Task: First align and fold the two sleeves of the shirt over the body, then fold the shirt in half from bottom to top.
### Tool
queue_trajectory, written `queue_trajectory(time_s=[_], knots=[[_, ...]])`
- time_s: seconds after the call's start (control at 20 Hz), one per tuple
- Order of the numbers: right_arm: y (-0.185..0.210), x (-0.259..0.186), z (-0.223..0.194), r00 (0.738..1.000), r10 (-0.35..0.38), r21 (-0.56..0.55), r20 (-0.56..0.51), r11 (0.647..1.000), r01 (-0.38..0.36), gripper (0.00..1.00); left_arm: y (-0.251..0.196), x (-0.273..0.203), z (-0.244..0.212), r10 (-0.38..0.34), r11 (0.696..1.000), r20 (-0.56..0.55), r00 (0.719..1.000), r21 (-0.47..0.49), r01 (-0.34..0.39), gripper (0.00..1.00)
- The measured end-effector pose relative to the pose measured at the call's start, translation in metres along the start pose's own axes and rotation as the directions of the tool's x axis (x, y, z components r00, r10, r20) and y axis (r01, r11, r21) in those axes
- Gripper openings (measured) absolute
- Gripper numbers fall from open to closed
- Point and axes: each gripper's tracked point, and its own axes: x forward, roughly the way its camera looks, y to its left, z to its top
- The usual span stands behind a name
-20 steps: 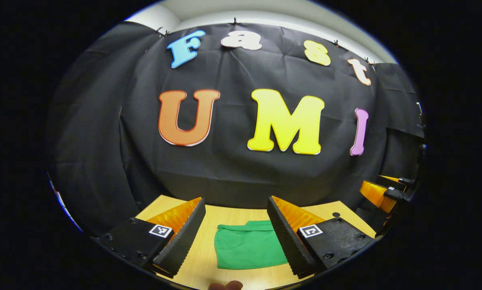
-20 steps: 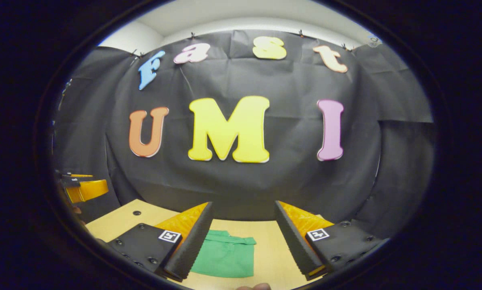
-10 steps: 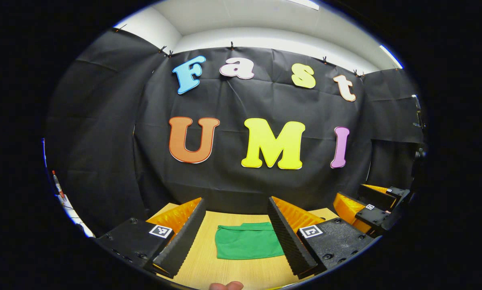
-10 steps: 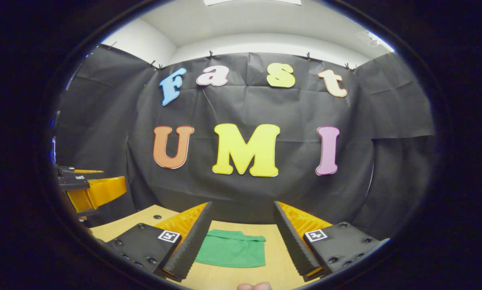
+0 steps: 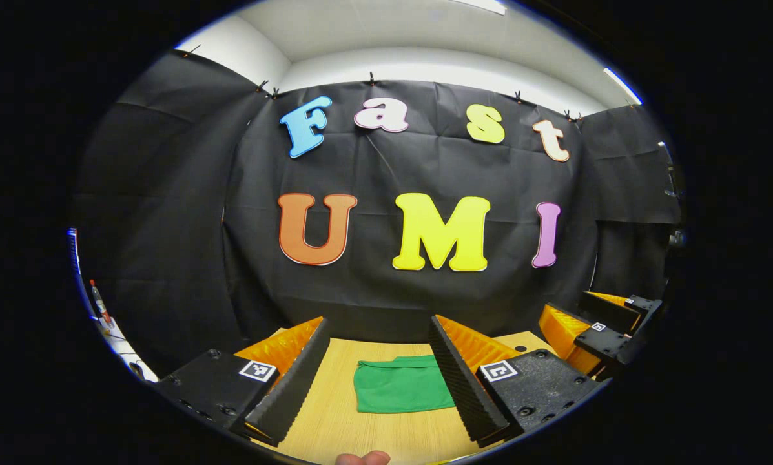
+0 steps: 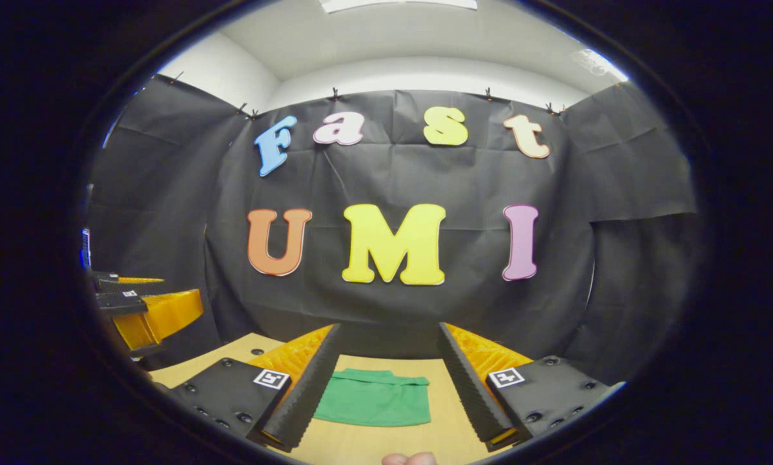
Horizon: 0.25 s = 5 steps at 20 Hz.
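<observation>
The green shirt (image 5: pixel 402 387) lies folded into a compact rectangle on the wooden table (image 5: pixel 334 420); in the right gripper view the same shirt (image 6: pixel 374 405) rests flat near the table's back. My left gripper (image 5: pixel 380 378) hovers above and in front of it, open, with nothing between its fingers. My right gripper (image 6: pixel 389 381) is likewise open and held clear of the cloth. Off to the right in the left gripper view the right gripper (image 5: pixel 596 329) shows, and at the left edge of the right gripper view the left gripper (image 6: pixel 144 310) shows.
The black cloth wall stands close behind the table's far edge. A small dark hole (image 6: pixel 255 352) marks the tabletop at the left. A fingertip (image 5: pixel 362 458) of the holding hand peeks in at the bottom.
Both grippers have risen and drawn back from the shirt, so it looks smaller and more ceiling shows. Both have stayed open.
</observation>
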Motion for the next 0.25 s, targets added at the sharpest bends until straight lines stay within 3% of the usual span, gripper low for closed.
queue_trajectory(time_s=[0.25], knots=[[-0.0061,0.0041,-0.0094,0.999,-0.009,-0.004,-0.039,1.0,0.009,0.96,-0.001,0.0007,-0.0048,-0.002,1.0,-0.015,1.0,-0.001,0.002,0.99]])
